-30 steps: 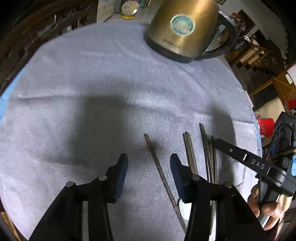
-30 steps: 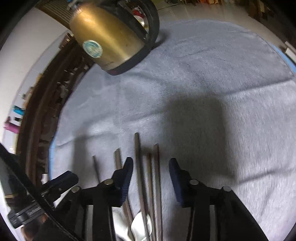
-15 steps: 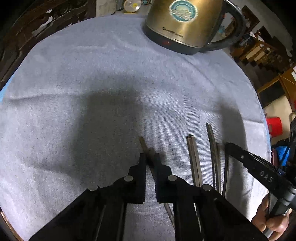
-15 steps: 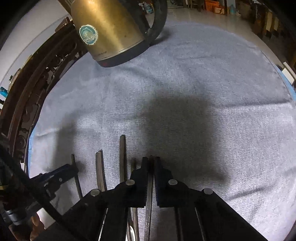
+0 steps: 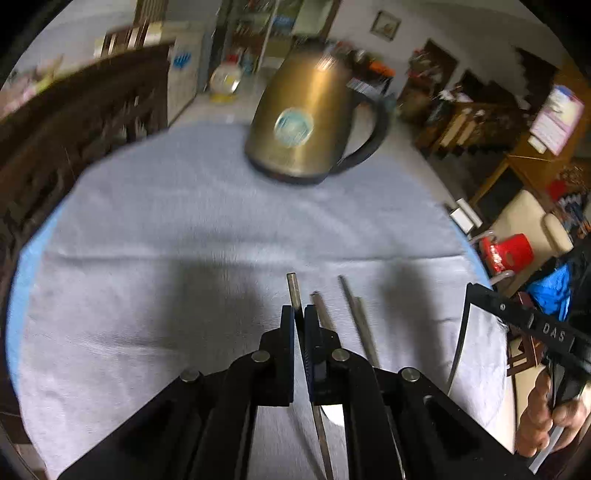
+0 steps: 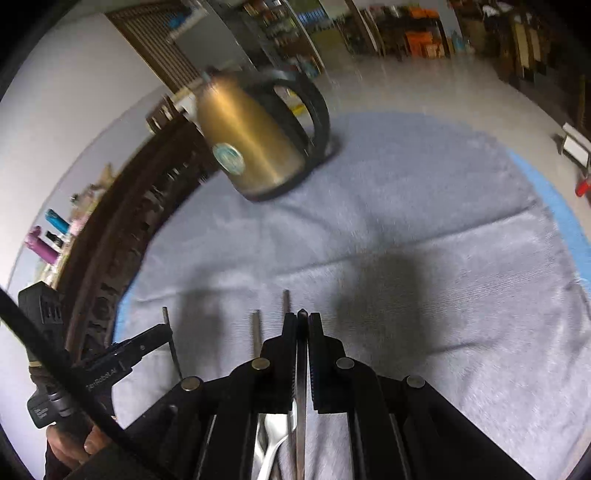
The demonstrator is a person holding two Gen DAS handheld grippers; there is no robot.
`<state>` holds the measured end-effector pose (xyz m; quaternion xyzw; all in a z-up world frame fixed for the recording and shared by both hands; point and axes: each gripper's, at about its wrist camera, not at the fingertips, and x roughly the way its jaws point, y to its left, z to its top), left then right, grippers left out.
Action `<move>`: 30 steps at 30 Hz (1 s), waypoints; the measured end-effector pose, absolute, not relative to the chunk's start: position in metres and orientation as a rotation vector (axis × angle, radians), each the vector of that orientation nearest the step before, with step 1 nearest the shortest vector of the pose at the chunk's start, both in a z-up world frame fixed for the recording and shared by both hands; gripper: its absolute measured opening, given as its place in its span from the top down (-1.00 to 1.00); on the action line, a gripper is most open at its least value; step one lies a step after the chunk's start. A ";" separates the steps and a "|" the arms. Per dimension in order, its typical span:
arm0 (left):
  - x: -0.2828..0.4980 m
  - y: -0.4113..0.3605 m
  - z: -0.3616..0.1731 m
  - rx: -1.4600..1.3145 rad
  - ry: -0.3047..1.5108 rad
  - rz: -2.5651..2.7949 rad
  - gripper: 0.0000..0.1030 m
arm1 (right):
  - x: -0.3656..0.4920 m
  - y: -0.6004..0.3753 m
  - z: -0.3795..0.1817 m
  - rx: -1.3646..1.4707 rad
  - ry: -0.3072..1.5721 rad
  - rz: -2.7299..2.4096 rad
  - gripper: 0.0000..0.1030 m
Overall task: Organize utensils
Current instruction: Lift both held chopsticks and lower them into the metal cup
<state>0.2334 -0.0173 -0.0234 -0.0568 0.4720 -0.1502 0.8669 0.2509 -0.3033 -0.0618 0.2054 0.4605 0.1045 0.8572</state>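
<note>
Left claw (image 5: 299, 314) is clamped on one thin metal utensil handle (image 5: 292, 286) and right claw (image 6: 302, 321) on another (image 6: 301, 354), both near the grey-clothed worktop's (image 6: 424, 229) near edge, bronze kettle (image 5: 303, 122) far behind

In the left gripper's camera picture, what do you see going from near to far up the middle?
left gripper shut on a thin metal utensil handle → bare grey cloth → gold kettle → shelves at the back of the room.

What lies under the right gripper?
Under the right gripper, shut on one utensil handle, spoon bowls show on the grey cloth. Its body covers the rest.
</note>
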 end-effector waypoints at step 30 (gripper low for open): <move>0.040 0.010 0.135 -0.092 0.478 -0.392 0.92 | 0.041 -0.260 0.101 0.304 0.466 0.205 0.88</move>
